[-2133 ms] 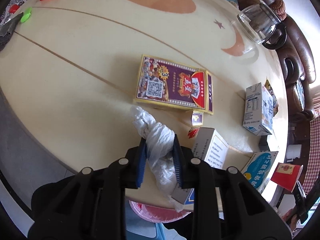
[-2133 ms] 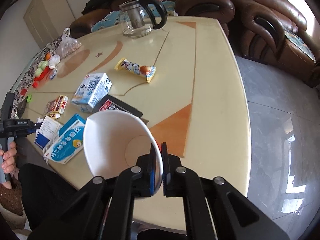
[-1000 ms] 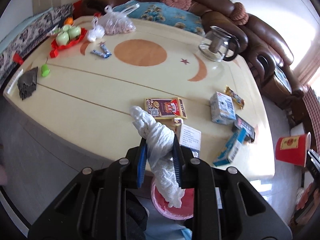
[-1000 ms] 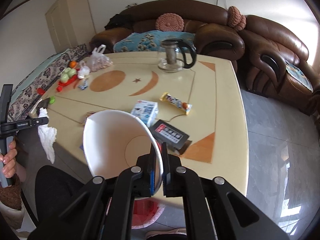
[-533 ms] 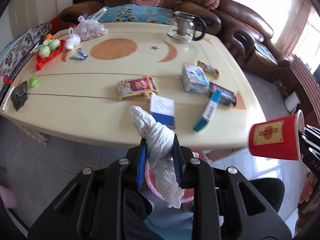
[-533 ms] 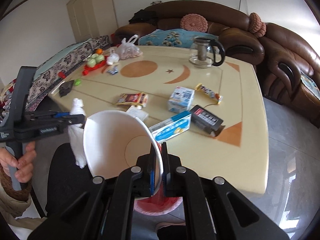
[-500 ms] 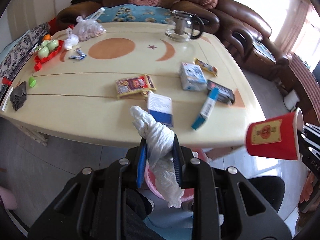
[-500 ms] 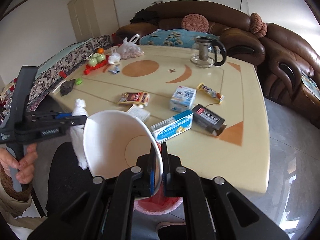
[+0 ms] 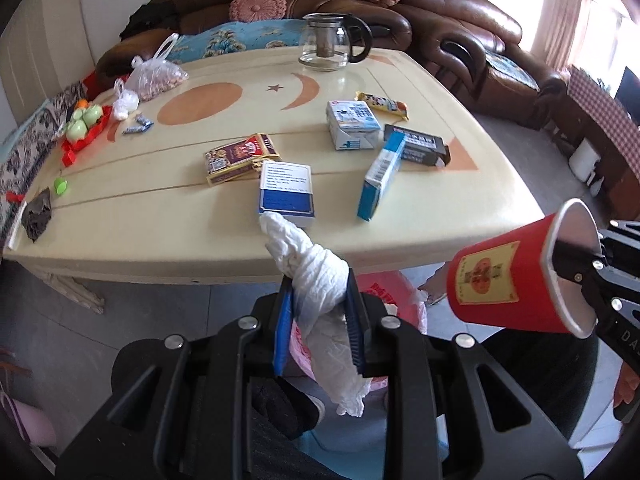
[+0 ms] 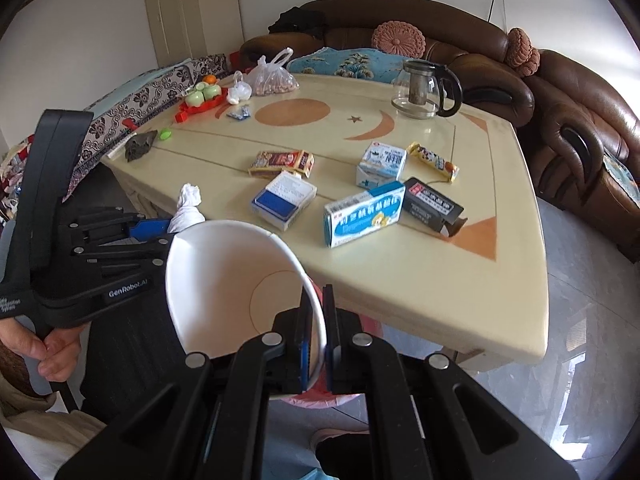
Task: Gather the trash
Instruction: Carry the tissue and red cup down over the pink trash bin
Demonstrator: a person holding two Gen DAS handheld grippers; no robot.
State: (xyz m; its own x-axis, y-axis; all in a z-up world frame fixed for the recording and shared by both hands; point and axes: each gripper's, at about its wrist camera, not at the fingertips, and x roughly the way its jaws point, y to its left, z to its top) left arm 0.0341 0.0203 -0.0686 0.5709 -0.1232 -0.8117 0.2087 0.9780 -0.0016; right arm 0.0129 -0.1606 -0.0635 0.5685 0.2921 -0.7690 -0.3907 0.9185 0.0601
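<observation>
With the left gripper (image 9: 318, 316) clamped on the tissue (image 9: 316, 280) and the right gripper (image 10: 316, 340) pinching the cup (image 10: 240, 284) rim, both should hang squarely over the near-side bin (image 9: 390, 288) before release.

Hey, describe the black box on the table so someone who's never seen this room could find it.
Start at the cream table, on the side nearest the brown armchair. The black box lies flat beside the orange triangle inlay, touching the blue-and-white carton. It is the only black package there.

Both tongs pulled back off the table (image 9: 120, 216) (now above pink-lined bin (image 9: 384, 284)), cup (image 9: 516, 276) nearer tissue (image 9: 316, 276)
</observation>
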